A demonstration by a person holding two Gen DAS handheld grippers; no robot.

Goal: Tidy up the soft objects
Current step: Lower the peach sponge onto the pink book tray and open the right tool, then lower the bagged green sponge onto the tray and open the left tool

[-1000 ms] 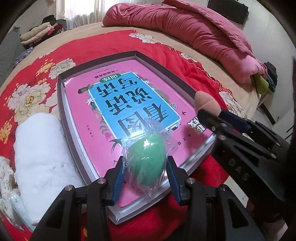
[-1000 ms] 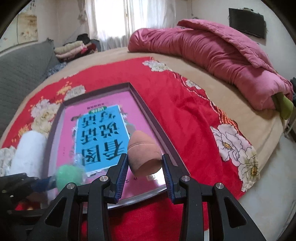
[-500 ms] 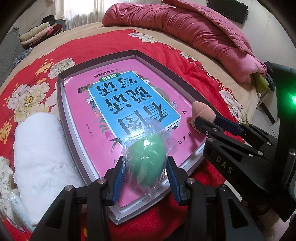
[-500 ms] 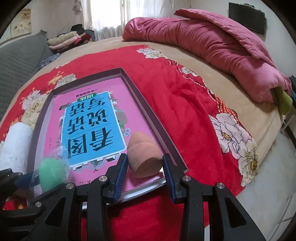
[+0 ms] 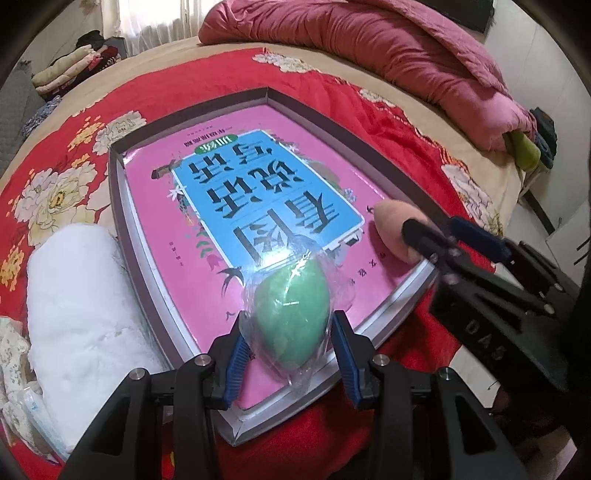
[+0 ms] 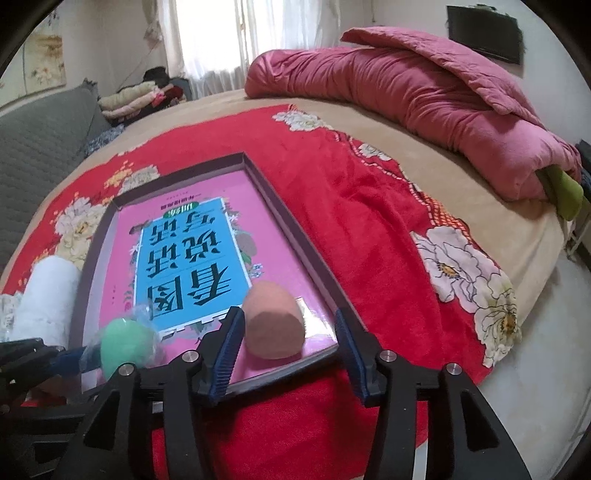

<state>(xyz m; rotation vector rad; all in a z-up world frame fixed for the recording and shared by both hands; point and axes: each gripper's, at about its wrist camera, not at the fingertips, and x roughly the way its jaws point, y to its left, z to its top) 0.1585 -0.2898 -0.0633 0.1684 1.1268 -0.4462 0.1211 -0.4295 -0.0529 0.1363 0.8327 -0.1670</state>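
I am at the placing step: both sponges go into the shallow box (image 5: 266,96) filling the frame's centre, on the pink book (image 5: 236,206) inside it. My right gripper (image 6: 288,350) has just been opening; its jaws stand clear of the tan sponge (image 6: 275,321), which rests near the box's lower right corner. My left gripper (image 5: 286,356) pinches the bagged green sponge (image 5: 291,317) at lower centre; next it must let go. The white roll (image 5: 77,310) at left lies outside, clear of the way.

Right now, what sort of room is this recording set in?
Most likely a home bedroom: the work is done on a bed with a red floral blanket, a rolled pink quilt lies at its far side, and folded clothes sit by the curtained window.
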